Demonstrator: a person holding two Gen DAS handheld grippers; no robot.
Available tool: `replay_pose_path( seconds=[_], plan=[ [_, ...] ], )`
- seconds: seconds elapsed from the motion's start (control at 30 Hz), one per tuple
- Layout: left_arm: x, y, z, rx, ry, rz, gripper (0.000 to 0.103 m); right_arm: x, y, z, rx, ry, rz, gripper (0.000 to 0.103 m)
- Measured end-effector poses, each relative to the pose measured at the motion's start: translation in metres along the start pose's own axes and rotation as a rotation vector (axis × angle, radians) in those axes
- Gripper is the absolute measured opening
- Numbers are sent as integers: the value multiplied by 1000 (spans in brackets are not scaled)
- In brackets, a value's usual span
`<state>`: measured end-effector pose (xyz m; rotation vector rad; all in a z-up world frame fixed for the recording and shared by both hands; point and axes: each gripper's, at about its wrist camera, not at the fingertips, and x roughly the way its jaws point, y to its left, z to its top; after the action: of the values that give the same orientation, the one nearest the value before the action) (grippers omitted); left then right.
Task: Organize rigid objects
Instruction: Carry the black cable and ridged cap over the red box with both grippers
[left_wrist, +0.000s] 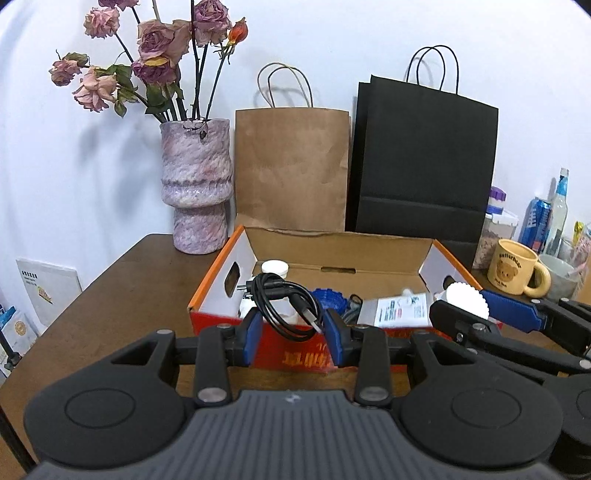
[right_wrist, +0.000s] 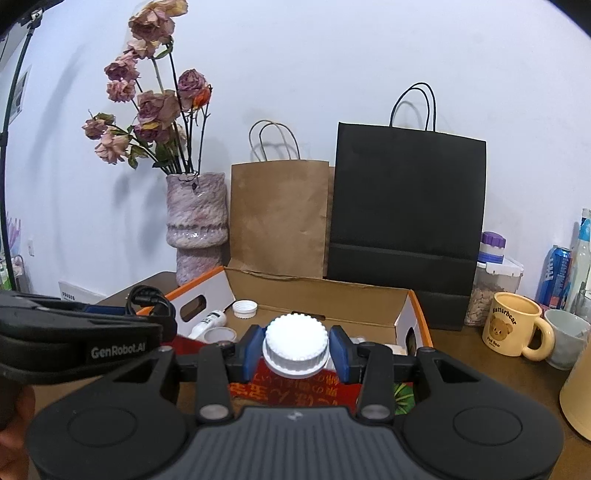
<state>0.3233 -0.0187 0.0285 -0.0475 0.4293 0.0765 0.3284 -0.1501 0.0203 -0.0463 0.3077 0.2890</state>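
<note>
In the left wrist view, a mottled pink ceramic vase (left_wrist: 196, 186) of dried roses (left_wrist: 155, 51) stands at upper left on the dark wooden table (left_wrist: 110, 295), with a matte brown paper bag (left_wrist: 291, 170) and a black paper bag (left_wrist: 421, 158) upright against the white wall to its right. Below them sits the open cardboard box (left_wrist: 343, 254), orange-edged with a red printed front, holding a small white jar (left_wrist: 274, 268), a scalloped blue lid (left_wrist: 328, 300) and a white labelled carton (left_wrist: 402, 312). At lower centre the left gripper (left_wrist: 291, 328) pinches a coiled black USB cable (left_wrist: 286, 304) between its blue pads (left_wrist: 252, 332); the glossy loop stands roughly upright over the box's near wall, its long axis tilted up to the left, and its plug tip points down to the right. To the right the right gripper (left_wrist: 465, 306) clamps a white ribbed bottle cap (left_wrist: 466, 301), and a yellow bear mug (left_wrist: 517, 267) stands at the right edge. In the right wrist view, the left gripper (right_wrist: 147, 314) enters at the left edge with the cable (right_wrist: 147, 297) looped above it. At centre the right gripper (right_wrist: 296, 349) is closed on the cap (right_wrist: 295, 338) of a white plastic bottle, whose round ridged top faces the camera, so that its long axis runs away and downward in front of the box (right_wrist: 332, 291). Inside lie a loose white cap (right_wrist: 244, 308) and a small white tube (right_wrist: 209, 320). The mug (right_wrist: 511, 325) stands at right.
</note>
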Motion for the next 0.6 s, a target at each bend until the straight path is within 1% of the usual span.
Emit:
replay_pose_path(
  seconds=[0.27, 0.6],
  plan=[
    [22, -1, 13, -23, -13, 15, 37, 22, -10, 9, 18, -7, -4, 39],
    [56, -4, 30, -39, -23, 32, 37, 59, -22, 20, 41, -4, -10, 39]
  ],
)
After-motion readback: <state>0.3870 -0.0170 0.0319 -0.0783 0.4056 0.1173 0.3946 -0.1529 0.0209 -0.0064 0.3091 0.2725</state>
